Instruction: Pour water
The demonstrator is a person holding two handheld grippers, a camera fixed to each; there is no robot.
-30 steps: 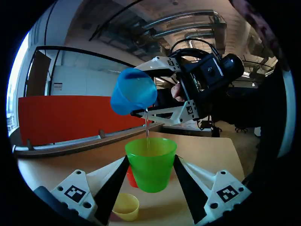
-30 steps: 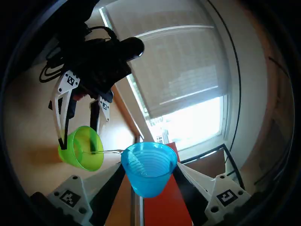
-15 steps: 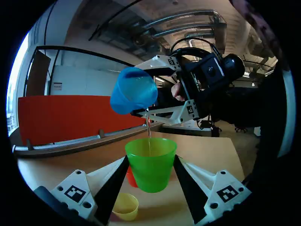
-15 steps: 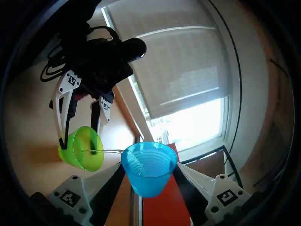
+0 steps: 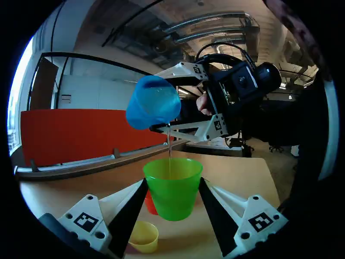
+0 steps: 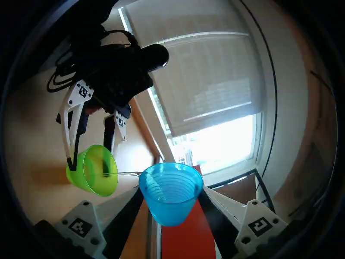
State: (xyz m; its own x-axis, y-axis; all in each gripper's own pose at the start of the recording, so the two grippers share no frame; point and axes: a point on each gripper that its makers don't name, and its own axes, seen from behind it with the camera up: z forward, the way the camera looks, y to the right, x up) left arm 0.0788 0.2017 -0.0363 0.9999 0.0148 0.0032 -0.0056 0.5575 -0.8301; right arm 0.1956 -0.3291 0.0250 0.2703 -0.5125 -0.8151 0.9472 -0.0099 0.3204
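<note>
Water (image 5: 169, 144) is falling above the table (image 5: 241, 177), a wide pale wooden top that spreads out behind my left gripper (image 5: 173, 183). Along the table's far edge I see a long orange partition (image 5: 77, 134). In the right gripper view a bright window (image 6: 215, 146) glows under a partly lowered blind (image 6: 202, 82).

My right gripper (image 5: 153, 105) hangs high in the left gripper view, with a hand (image 5: 202, 103) on the grip behind its white fingers. Its jaws are clenched on the blue cup (image 5: 152, 103), one finger on each side of the wall, and the cup is tipped over. In the right gripper view I look straight into that cup's open, ribbed mouth (image 6: 170, 198).

My left gripper's jaws are clamped on the green cup (image 5: 173, 194), which stands upright directly below the blue cup's lip. I cannot tell whether its base touches the table. The right gripper view shows this gripper (image 6: 88, 166) farther off, with the green cup (image 6: 92, 170) between its fingers.

A red cup (image 5: 150, 205) sits just behind the green one at its lower left, mostly hidden. A small yellow cup (image 5: 143, 235) stands on the table near the left finger, partly covered by it.

The water leaves the blue cup's lowest lip as one thin thread and drops into the green cup's mouth. The two cups are apart, and only the thread joins them.
</note>
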